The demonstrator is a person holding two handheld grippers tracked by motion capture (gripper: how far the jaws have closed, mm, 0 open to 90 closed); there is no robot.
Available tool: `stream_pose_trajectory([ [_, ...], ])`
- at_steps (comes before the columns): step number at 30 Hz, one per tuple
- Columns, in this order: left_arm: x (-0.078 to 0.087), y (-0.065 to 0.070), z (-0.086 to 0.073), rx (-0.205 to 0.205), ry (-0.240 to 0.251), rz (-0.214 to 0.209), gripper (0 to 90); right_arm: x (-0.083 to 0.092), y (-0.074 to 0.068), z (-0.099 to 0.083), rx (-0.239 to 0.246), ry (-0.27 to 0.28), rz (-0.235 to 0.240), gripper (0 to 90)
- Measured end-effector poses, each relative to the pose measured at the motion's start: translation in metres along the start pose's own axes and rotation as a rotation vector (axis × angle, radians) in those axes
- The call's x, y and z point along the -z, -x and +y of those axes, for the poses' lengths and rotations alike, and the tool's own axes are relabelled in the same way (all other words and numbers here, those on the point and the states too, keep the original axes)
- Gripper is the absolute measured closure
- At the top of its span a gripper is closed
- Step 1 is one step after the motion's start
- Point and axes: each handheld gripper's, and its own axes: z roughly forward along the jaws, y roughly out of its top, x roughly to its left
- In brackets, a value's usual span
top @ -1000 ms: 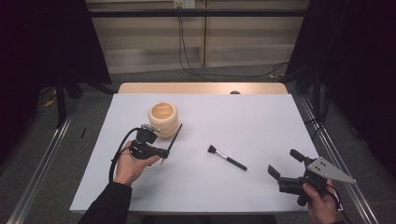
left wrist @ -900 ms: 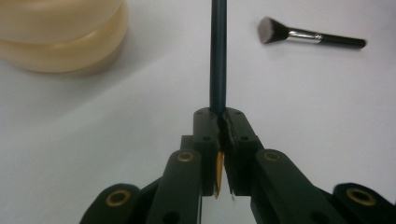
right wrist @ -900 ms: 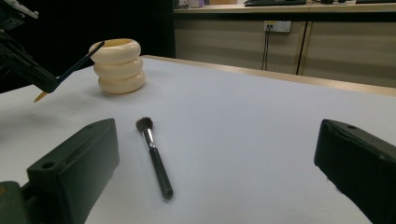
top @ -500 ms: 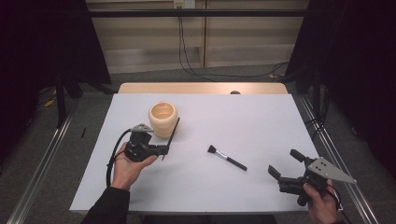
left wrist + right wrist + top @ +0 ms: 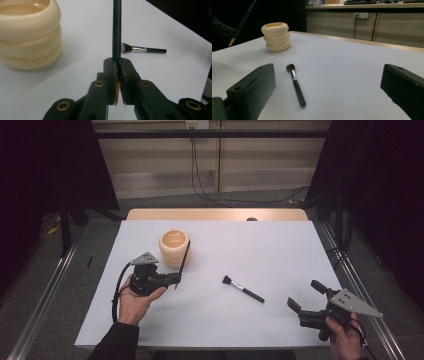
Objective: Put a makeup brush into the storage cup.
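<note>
Item, nearest: my right gripper (image 5: 306, 296), at the table's near right corner, jaws spread wide with nothing between them, idle and aimed at the next piece.

Item: makeup brush (image 5: 243, 289), flat on the white table (image 5: 280, 250), bristles pointing toward the cup, well apart from both tools; waiting its turn, I judge.

Item: my left gripper (image 5: 172, 279), jaws clamped near the tip of a dark pencil (image 5: 184, 261), its long end slanting up beside the cup so it can drop in.

Item, farthest: cream ribbed cup (image 5: 174, 247), upright, mouth open.
</note>
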Motion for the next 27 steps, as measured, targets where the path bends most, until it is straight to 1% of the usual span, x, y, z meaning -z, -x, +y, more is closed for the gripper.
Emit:
stream_pose_trajectory([
  [2,0.002,0.002,0.0,-0.008,0.012,-0.01,84.6,0.0,0.0,0.0,-0.008,0.003,0.005,0.0],
  [5,0.003,0.006,0.0,-0.035,0.04,-0.049,84.6,0.0,0.0,0.0,-0.013,0.004,0.004,0.0],
  [6,0.004,0.008,0.0,-0.046,0.04,-0.046,84.6,0.0,0.0,0.0,-0.015,0.005,0.005,0.0],
  [8,0.006,0.011,0.001,-0.056,0.06,-0.053,84.6,0.0,0.0,0.0,-0.017,0.005,0.004,0.0],
  [9,0.007,0.012,0.001,-0.066,0.083,-0.056,84.6,0.0,0.0,0.0,-0.018,0.004,0.005,0.0],
  [10,0.009,0.013,0.002,-0.061,0.097,-0.06,84.6,0.0,0.0,0.0,-0.018,0.004,0.004,0.0],
  [11,0.01,0.013,0.002,-0.065,0.108,-0.055,84.6,0.0,0.0,0.0,-0.02,0.005,0.005,0.0],
  [12,0.013,0.014,0.002,-0.064,0.134,-0.046,84.6,0.0,0.0,0.0,-0.02,0.006,0.005,0.0],
  [13,0.015,0.014,0.002,-0.059,0.15,-0.046,84.6,0.0,0.0,0.0,-0.023,0.006,0.004,0.0],
  [14,0.016,0.014,0.002,-0.062,0.17,-0.04,84.6,0.0,0.0,0.0,-0.023,0.006,0.003,0.0],
  [15,0.018,0.014,0.001,-0.067,0.187,-0.028,84.6,0.0,-0.001,0.001,-0.036,0.012,0.0,0.0],
  [17,0.02,0.014,0.0,-0.069,0.217,-0.009,84.7,0.0,0.0,0.0,-0.02,0.005,0.004,0.0],
  [18,0.021,0.015,0.0,-0.077,0.223,0.006,84.6,0.0,0.0,0.0,-0.02,0.006,0.004,0.0],
  [19,0.022,0.015,0.0,-0.084,0.247,0.013,84.6,0.0,0.0,0.0,-0.018,0.005,0.005,0.0],
  [20,0.023,0.016,-0.001,-0.087,0.262,0.022,84.6,0.0,0.0,0.001,-0.029,0.009,0.004,0.0],
  [21,0.024,0.016,-0.001,-0.088,0.279,0.023,84.6,0.0,0.0,0.001,-0.027,0.008,0.003,0.0],
  [22,0.025,0.016,-0.001,-0.073,0.302,0.022,84.7,0.0,-0.001,0.001,-0.037,0.012,0.0,0.0],
  [23,0.026,0.016,0.0,-0.072,0.307,0.032,84.7,0.001,0.0,0.001,-0.025,0.009,0.003,0.0],
  [24,0.026,0.016,0.0,-0.066,0.321,0.032,84.7,0.0,-0.001,0.001,-0.029,0.012,0.003,0.0],
  [25,0.026,0.016,0.0,-0.06,0.325,0.025,84.7,0.0,0.0,0.0,-0.016,0.005,0.003,0.0],
  [26,0.027,0.015,-0.001,-0.067,0.328,0.032,84.7,0.0,0.0,0.0,-0.018,0.007,0.005,0.0],
  [27,0.027,0.016,-0.001,-0.062,0.33,0.032,84.7,0.001,0.0,0.001,-0.019,0.012,0.002,0.0],
])
